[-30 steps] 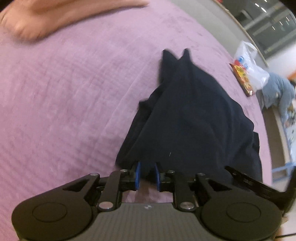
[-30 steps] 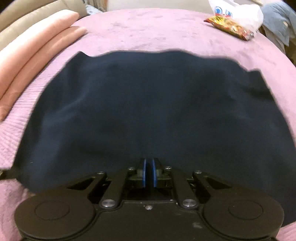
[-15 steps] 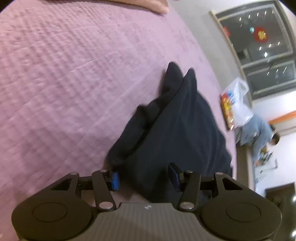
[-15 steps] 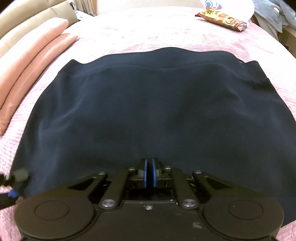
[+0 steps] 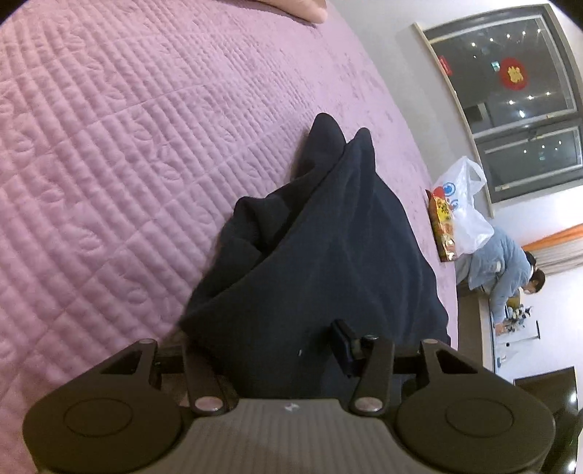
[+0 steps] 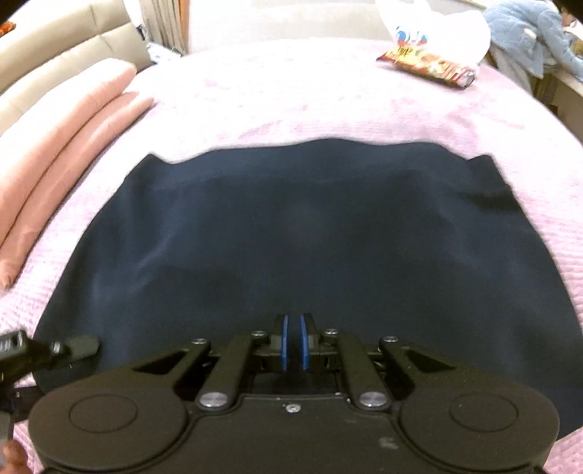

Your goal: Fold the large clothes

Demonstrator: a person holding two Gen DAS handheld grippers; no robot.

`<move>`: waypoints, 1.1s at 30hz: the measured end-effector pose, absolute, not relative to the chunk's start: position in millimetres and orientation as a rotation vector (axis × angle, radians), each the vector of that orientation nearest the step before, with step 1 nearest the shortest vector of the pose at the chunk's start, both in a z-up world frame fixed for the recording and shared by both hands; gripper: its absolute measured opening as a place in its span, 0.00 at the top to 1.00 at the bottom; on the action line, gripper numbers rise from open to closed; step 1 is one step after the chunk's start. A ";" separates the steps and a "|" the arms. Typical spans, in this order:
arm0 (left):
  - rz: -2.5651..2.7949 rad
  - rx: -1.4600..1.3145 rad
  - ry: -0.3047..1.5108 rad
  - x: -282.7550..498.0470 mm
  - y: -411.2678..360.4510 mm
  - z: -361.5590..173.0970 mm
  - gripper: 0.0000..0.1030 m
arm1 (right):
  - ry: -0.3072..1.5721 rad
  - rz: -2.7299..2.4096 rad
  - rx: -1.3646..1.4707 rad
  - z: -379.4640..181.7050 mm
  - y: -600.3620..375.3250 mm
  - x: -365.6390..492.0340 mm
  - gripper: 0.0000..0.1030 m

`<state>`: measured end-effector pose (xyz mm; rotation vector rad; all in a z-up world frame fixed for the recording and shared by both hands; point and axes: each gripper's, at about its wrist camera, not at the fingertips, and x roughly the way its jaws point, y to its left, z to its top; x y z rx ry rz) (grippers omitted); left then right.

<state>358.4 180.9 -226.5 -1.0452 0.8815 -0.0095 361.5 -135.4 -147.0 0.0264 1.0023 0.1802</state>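
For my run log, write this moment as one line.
left gripper open around dark garment | right gripper pads close, hold unclear | garment on pink bedspread

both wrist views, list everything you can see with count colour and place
dark navy fabric garment: one, navy, spread flat on the bed, bunched at its left end in the left wrist view
pink quilted bedspread: one, pink, covers the bed under the garment
salmon-pink folded bedding: one stack, salmon pink, left edge of the bed
white plastic bag: one, white with a blue print, far right corner of the bed
red and yellow snack packet: one, lying in front of the bag
person in a light blue jacket: one, bending over beyond the bed
dark window: one, on the far wall
left gripper: one, black, open around the garment's edge
right gripper: one, black with blue pads, narrow gap between the pads, at the garment's near edge
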 end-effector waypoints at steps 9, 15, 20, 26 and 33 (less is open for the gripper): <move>-0.068 -0.728 0.760 385.3 119.2 -155.3 0.89 | 0.969 0.258 0.183 -181.9 -165.9 351.4 0.94; -0.344 -0.586 0.625 388.1 23.3 -74.4 0.89 | 1.072 0.361 0.433 -176.4 -216.0 373.7 0.94; -0.560 -0.528 0.611 391.5 -57.8 -58.3 0.89 | 1.009 0.287 0.493 -140.6 -300.1 372.3 0.89; -0.640 -0.357 0.772 398.8 -151.2 -99.1 0.89 | 0.960 0.072 0.317 -115.9 -394.2 372.9 0.84; -0.556 -0.068 0.869 382.7 -206.4 -147.9 0.89 | 0.932 0.105 0.317 -111.8 -443.0 398.8 0.49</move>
